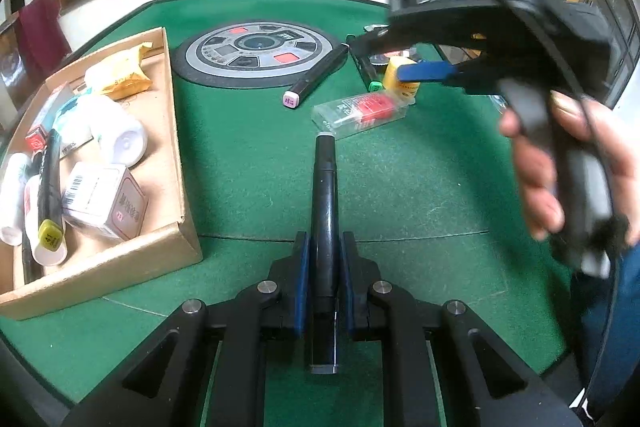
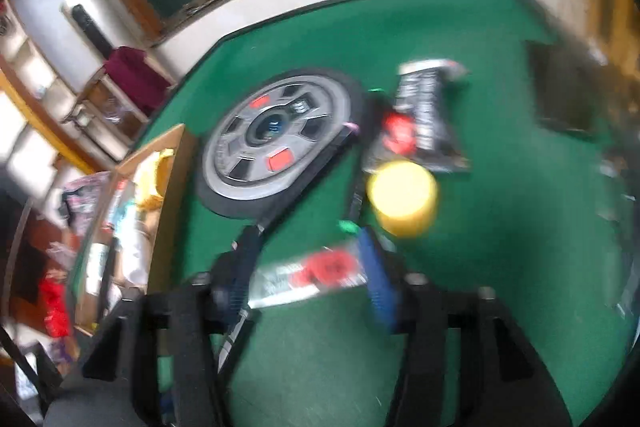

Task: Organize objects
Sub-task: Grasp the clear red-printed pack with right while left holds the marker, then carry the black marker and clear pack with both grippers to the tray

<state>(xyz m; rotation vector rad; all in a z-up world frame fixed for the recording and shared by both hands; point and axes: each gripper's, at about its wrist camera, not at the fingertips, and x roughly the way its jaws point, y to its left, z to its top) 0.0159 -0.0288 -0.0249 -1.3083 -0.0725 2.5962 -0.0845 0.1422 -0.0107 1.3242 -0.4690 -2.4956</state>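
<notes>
**Left tongs clamped on a marker, right tongs spread over the glue pack**

Left gripper (image 1: 324, 259) of mine is closed tight on a black marker (image 1: 325, 195), its blue pads pressing both sides of the barrel; the marker points straight ahead along the fingers, above the green felt table (image 1: 248, 155). My right gripper (image 2: 308, 275) has its jaws wide apart, holding nothing, and sits over the far right of the table. In the blurred right wrist view, a clear glue blister pack (image 2: 316, 273) with a red label lies between its blue pads; I cannot tell whether they touch it. My right hand (image 1: 572, 167) wraps the handle.

Beside the pack stands a small yellow container (image 2: 402, 197), and behind that lies a dark foil packet (image 2: 428, 115). A pink-capped black marker (image 1: 316, 75) lies slanted against the edge of the round grey control panel (image 1: 256, 51) at the table's centre, and a green-capped marker (image 1: 368, 71) lies just beside the yellow container.

At the left sits an open cardboard box (image 1: 176, 163), which contains a white bottle (image 1: 120, 139), a pale carton with a barcode (image 1: 104, 203), a yellow packet (image 1: 120, 75) and a yellow-capped marker (image 1: 50, 203).
</notes>
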